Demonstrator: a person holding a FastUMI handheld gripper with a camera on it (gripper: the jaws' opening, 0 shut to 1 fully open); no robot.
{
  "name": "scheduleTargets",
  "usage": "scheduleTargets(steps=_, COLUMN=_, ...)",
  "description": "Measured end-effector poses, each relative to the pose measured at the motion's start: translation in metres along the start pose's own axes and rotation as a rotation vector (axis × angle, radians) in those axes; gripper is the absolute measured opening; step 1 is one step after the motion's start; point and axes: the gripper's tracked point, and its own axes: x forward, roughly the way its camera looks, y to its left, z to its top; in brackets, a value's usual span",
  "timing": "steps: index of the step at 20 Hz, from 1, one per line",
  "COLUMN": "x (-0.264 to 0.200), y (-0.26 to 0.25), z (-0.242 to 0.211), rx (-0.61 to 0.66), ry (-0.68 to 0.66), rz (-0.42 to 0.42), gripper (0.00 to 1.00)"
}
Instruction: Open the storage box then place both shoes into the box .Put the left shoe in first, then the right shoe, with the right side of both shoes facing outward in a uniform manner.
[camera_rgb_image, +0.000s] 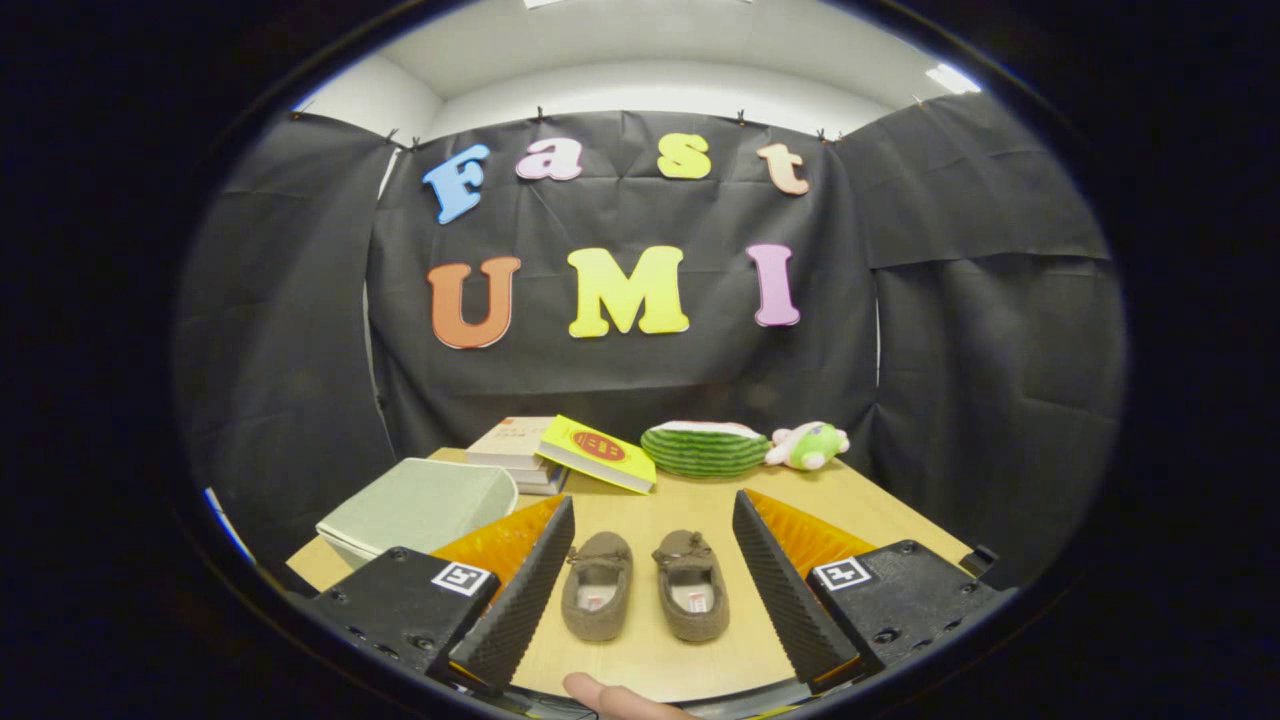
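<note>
Two small brown slipper shoes lie side by side on the wooden table, toes pointing away from me. The left shoe (597, 598) and the right shoe (692, 597) both sit between my fingers, touching neither. My gripper (652, 520) stands open, its fingertips wide apart just past the shoes' toes. The storage box (420, 508), pale grey-green with its lid closed, rests on the table beyond my left finger (535, 575).
A stack of books (520, 450) with a yellow book (597, 452) leaning on it stands at the table's back. A watermelon plush (703, 448) and a small green and pink plush toy (808, 445) lie beside it. A person's fingertip (610, 695) shows below the shoes.
</note>
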Motion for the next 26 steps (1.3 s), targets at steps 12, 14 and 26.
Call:
scheduleTargets(steps=12, x=0.115, y=0.053, z=-0.067, rx=0.286, ry=0.375, rz=0.379, gripper=0.99)
scheduleTargets(steps=14, x=0.135, y=0.065, z=-0.076, rx=0.364, ry=0.427, rz=0.447, gripper=0.99)
scheduleTargets(steps=26, x=0.194, y=0.164, z=-0.097, rx=0.804, ry=0.756, rz=0.826, gripper=0.99)
